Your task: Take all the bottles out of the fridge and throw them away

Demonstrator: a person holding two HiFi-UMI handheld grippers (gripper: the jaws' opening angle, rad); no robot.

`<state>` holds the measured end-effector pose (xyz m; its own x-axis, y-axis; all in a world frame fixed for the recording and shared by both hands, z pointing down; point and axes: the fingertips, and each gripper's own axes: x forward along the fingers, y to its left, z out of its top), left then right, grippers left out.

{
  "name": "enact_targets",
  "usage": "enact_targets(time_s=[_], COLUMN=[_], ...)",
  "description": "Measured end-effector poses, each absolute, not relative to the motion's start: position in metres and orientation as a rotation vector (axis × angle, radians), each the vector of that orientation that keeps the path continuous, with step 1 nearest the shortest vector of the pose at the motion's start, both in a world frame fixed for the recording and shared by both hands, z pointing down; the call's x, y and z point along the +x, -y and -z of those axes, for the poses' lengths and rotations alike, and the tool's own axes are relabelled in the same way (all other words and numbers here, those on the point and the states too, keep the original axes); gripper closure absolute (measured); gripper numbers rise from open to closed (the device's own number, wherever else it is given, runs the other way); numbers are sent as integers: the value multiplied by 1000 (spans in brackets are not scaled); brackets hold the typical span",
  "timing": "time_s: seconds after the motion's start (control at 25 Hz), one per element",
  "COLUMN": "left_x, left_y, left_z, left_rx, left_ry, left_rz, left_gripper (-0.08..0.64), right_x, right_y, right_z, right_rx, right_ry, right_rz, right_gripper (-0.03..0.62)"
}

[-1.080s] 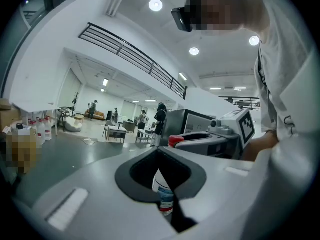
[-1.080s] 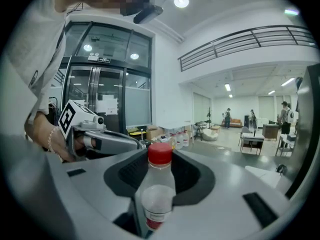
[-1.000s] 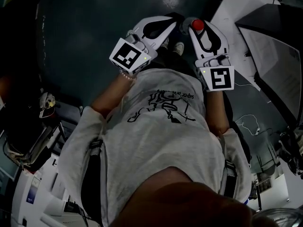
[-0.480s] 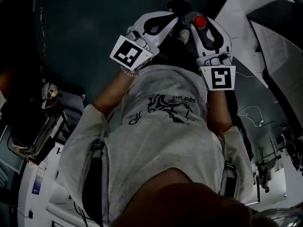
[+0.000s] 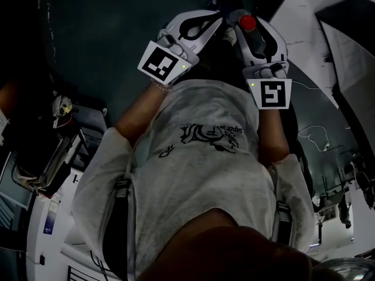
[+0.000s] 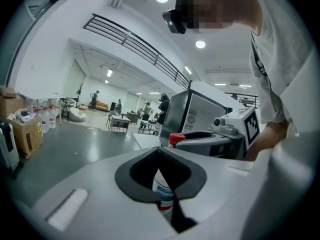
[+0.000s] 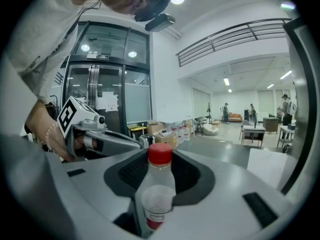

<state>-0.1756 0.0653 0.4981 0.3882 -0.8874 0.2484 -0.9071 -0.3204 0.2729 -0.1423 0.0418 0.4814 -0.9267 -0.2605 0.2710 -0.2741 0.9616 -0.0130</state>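
My right gripper (image 5: 251, 20) is shut on a clear bottle with a red cap (image 5: 247, 23). In the right gripper view the bottle (image 7: 156, 199) stands upright between the jaws, its cap above them. My left gripper (image 5: 219, 20) is beside it at the same height. Its fingertips meet, and I see nothing clamped in it. The left gripper view shows the red cap (image 6: 176, 139) in the right gripper (image 6: 192, 136). A labelled bottle body (image 6: 162, 194) shows through the hole in my left jaws. Both grippers are in front of my waist, over the floor.
A grey appliance (image 6: 197, 111) stands close on the right, and a white surface (image 5: 304, 28) lies to the right of the grippers. Cardboard boxes with several bottles (image 7: 172, 133) sit by a far wall. A glass door (image 7: 100, 84) is on the left. The dark floor (image 5: 105, 40) stretches ahead.
Both grippers have sunk together and slid toward the top of the head view. The right one still holds the red-capped bottle. Neither gripper's jaws have changed.
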Motion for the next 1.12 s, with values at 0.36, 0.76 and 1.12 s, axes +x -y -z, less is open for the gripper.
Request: enact_targets(time_s=[0.36,0.76,1.12], left_x=[-174,-175,-177], left_y=[-66,-78,-81], left_z=[-547,-608,-657], left_rx=[2271,2240,2233], left_ry=[1571,1564,1559], left_rz=[-110,-125,-157], left_gripper=[551,552,551], right_x=[-140,-140,-147], right_y=[-39,-47,-56], right_z=[-529,-592,-640], right_rx=[420,456,459], right_ry=[2838,2805,2783], right_rz=[-77,-124,-124], right_gripper=[445,445,445])
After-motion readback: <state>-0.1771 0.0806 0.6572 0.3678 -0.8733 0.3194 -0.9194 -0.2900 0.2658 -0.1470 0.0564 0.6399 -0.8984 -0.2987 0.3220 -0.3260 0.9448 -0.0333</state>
